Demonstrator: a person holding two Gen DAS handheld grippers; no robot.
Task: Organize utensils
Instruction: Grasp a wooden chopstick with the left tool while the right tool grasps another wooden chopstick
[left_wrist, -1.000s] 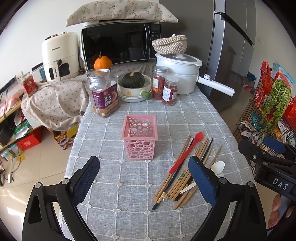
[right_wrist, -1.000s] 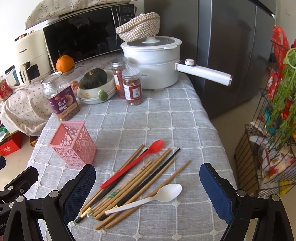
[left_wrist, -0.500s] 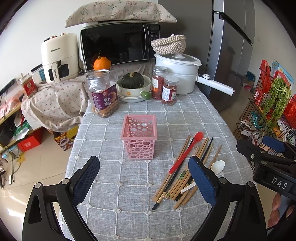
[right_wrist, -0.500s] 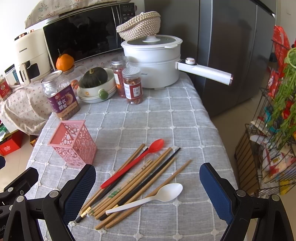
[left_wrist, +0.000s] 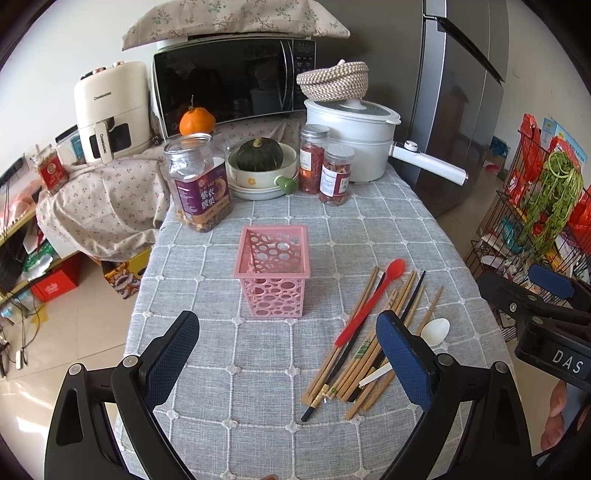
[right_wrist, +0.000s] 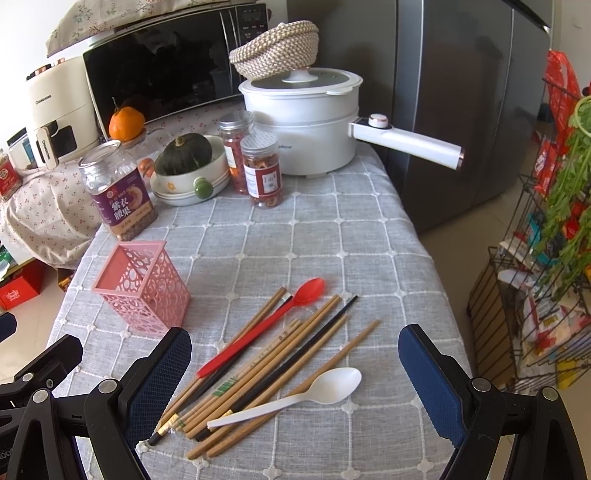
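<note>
A pink perforated utensil basket stands empty on the grey checked tablecloth. To its right lie several wooden and black chopsticks, a red spoon and a white plastic spoon. My left gripper is open and empty, hovering over the cloth in front of the basket. My right gripper is open and empty, above the near end of the utensil pile; it also shows in the left wrist view.
At the back stand a nut jar, a bowl with a green pumpkin, two small jars, a white pot with a long handle, a microwave and a fridge. A wire rack stands right of the table.
Both grippers have drifted very slightly; the scene barely shifts. Nothing was grasped or moved.
</note>
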